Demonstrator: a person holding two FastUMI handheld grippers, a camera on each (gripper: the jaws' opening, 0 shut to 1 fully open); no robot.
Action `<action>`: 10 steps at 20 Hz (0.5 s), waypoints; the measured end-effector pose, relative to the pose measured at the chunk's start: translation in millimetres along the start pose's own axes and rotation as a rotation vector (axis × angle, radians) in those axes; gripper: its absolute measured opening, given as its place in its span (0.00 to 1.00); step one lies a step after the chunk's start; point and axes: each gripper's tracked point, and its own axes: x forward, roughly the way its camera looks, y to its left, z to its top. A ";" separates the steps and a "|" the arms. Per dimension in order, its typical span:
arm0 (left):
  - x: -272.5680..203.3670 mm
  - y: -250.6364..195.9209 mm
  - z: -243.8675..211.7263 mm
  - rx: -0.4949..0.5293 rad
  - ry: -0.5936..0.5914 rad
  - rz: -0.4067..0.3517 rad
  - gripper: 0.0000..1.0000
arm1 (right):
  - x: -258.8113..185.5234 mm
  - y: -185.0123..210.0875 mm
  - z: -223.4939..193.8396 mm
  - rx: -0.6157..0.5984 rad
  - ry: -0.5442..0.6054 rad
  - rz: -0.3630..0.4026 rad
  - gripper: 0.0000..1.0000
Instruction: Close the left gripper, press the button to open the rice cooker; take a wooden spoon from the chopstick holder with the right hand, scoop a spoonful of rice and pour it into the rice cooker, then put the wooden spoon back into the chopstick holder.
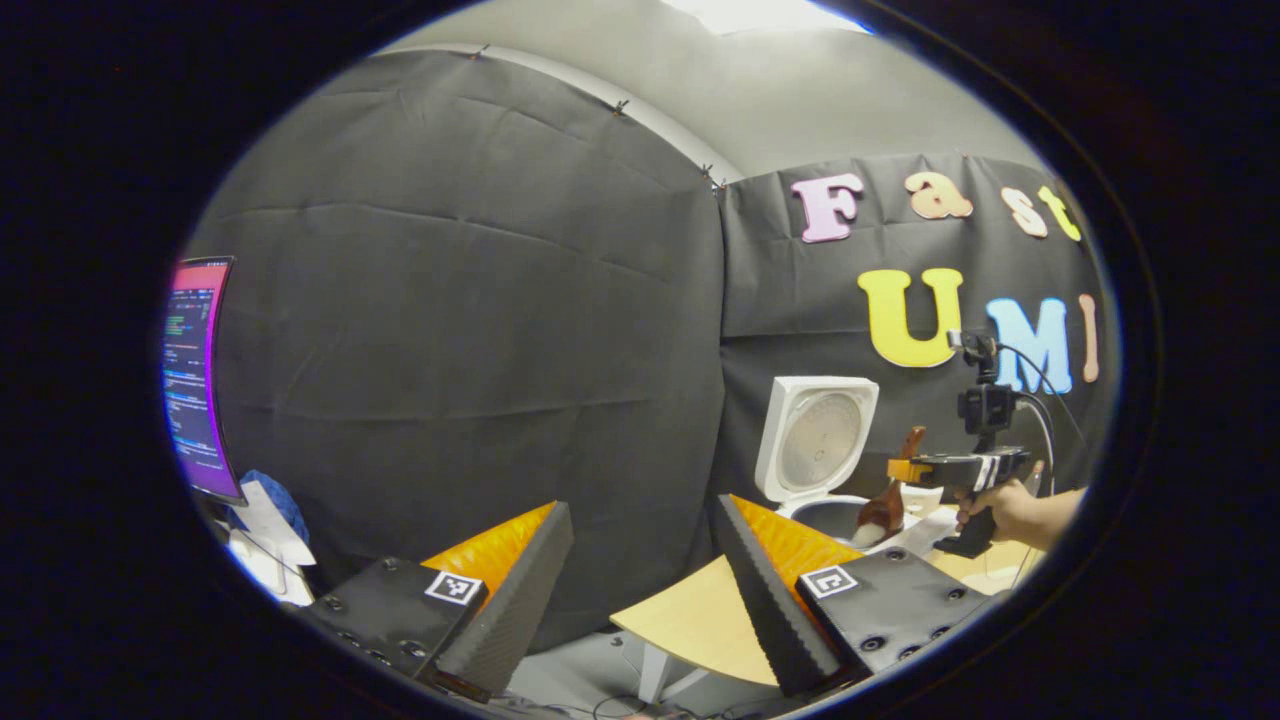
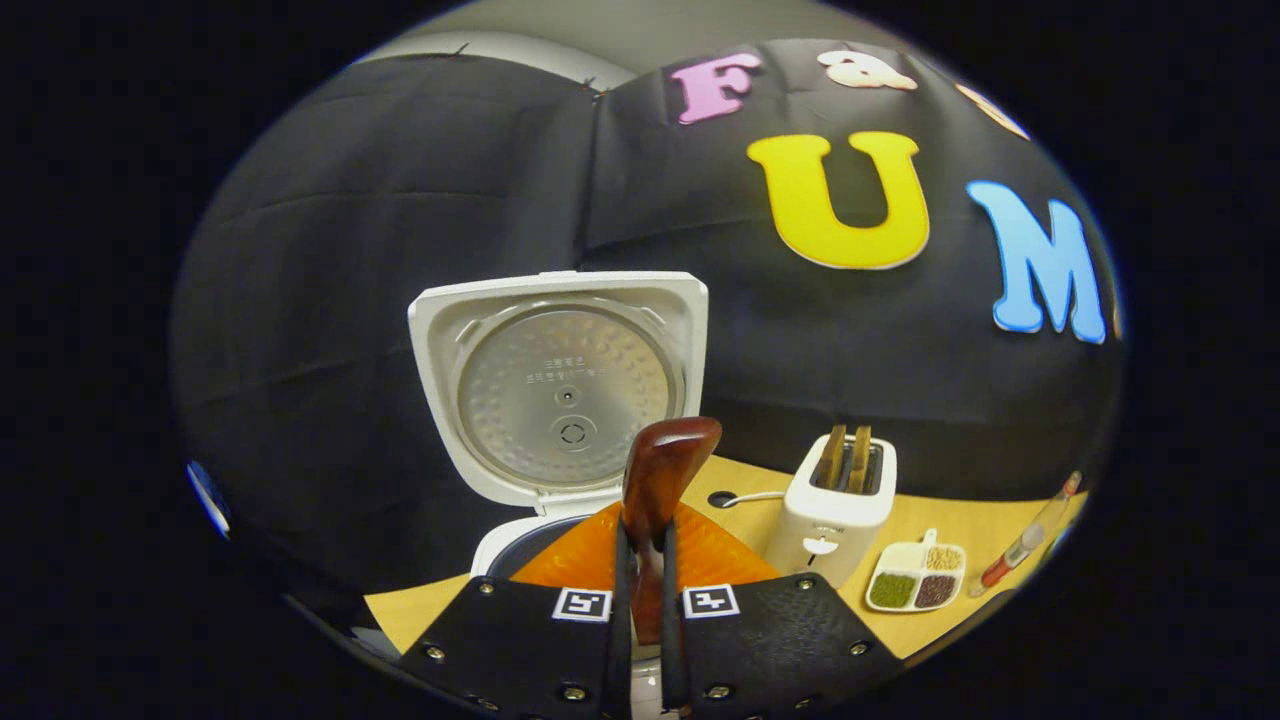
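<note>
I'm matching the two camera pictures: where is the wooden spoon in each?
Left gripper view: wooden spoon at lower right, held by the right gripper over the rice cooker.
Right gripper view: low centre, clamped between the fingers.
Shared landmark: the rice cooker's raised lid.

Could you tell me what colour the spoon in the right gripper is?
Glossy reddish-brown wood; the spoon shows best in the right gripper view, clamped in the right gripper.

You face black wrinkled cloth wall [image 1: 470,330], pinned along top under pale grey wall [image 1: 780,90]. Bright ceiling light panel [image 1: 750,12] above you. Glowing computer monitor [image 1: 195,375] at your far left. Light wooden tabletop [image 1: 700,620] below; grey floor [image 1: 570,680] beneath its edge.
</note>
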 end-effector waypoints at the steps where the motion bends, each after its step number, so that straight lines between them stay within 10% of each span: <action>1: 0.3 0.2 -0.9 0.000 0.001 0.002 1.00 | -1.1 2.7 4.1 -0.057 -0.012 0.003 0.12; 10: -2.2 -0.4 -1.0 -0.001 -0.009 0.004 0.99 | -5.7 3.3 20.6 -0.415 -0.087 -0.052 0.12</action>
